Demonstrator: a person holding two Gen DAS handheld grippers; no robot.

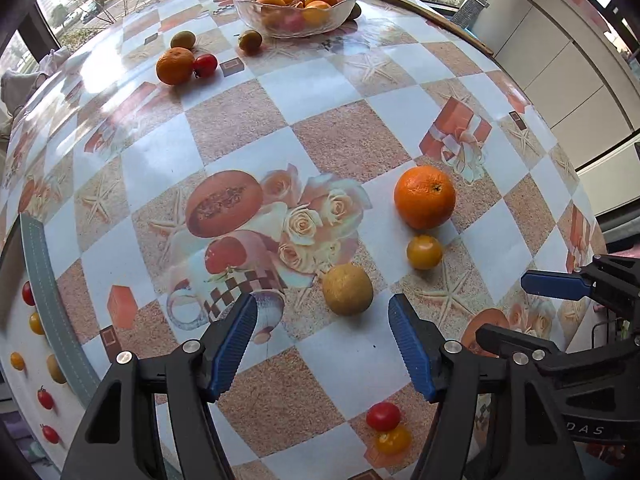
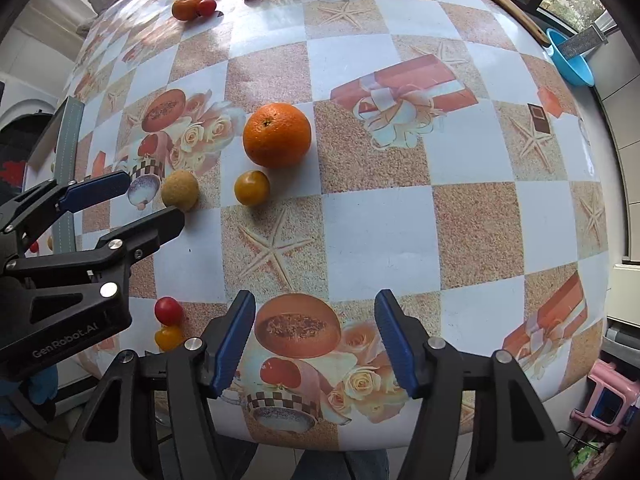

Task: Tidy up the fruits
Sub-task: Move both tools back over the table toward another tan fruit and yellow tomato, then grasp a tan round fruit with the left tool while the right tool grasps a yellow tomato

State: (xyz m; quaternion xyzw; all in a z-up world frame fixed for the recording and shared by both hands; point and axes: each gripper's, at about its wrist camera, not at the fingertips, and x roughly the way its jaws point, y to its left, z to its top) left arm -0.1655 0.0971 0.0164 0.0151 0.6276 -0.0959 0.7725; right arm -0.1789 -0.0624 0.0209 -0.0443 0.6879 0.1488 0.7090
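**Both grippers spread over scattered fruit, much of the scene cropped**

We see the left gripper with its blue pads spread apart and nothing between them, poised over the patterned tablecloth; the tan round fruit sits just beyond its fingertips, slightly toward the right finger, apart from both pads. The right gripper is likewise spread and holds nothing; only printed melon and roses lie between its fingers.

Beyond the tan fruit we find a small yellow tomato and, just behind it, the large orange; whether those two touch we cannot tell. A red cherry tomato rests against a second yellow tomato near the table's close edge, partly screened by the left gripper's right finger.

At the far side stands the glass bowl, holding orange and red fruit whose kinds blur behind the rippled glass; in the right wrist view the bowl is cut off by the frame's top. Left of it lie a mandarin touching a red tomato, with two greenish fruits nearby, too small to identify. The right view's edge shows a blue basin, only partly seen.
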